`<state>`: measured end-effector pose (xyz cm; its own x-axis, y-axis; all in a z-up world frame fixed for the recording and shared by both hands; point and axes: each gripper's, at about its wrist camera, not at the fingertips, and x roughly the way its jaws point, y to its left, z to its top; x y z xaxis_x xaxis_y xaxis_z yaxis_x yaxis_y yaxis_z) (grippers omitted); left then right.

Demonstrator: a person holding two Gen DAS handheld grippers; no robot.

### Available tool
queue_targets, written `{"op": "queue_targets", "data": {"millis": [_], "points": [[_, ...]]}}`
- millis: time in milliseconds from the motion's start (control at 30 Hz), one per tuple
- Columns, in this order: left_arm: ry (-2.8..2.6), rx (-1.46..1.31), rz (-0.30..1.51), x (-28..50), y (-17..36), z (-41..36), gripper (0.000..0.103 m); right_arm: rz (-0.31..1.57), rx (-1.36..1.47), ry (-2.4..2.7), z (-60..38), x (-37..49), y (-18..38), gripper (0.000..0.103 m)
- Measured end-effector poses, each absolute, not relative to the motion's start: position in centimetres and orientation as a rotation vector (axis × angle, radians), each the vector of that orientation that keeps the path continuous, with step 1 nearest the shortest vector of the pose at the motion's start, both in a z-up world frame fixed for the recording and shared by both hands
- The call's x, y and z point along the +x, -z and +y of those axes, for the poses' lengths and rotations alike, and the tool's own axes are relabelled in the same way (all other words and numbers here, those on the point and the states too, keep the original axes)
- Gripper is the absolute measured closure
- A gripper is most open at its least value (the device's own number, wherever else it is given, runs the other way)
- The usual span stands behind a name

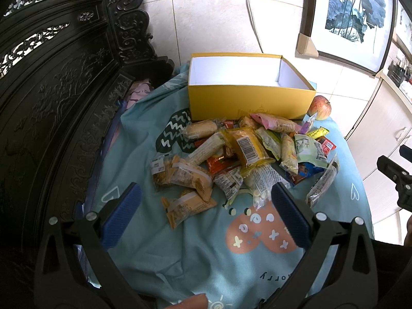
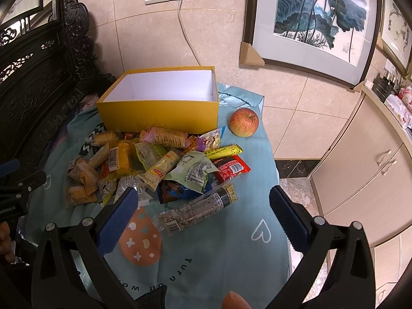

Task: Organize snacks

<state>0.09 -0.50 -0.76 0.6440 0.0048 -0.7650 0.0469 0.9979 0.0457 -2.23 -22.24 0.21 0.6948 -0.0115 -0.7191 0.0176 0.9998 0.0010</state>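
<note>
Teal cloth (image 2: 231, 231), beige tiled wall (image 2: 144, 38)

A teal printed cloth (image 2: 231, 244) covers the counter. Toward its far edge stands an open yellow box (image 2: 159, 114), white inside. A red apple (image 2: 243, 122) sits just beside the box near the far right corner. A heap of wrapped snacks (image 2: 154, 164) lies against the box's near side, mid-counter.
</note>
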Motion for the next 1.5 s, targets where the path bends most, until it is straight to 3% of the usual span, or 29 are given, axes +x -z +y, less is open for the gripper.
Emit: {"op": "queue_targets", "data": {"millis": [1133,1500], "points": [[0.026,0.059,0.895,0.5,1.7,0.0,0.002,0.831,0.015,0.007,-22.5,-1.7,0.2,0.001],[0.036,0.041,0.947,1.9,6.2,1.2,0.002,1.001,0.067,-0.025,-22.9,0.4,6.0,0.001]]}}
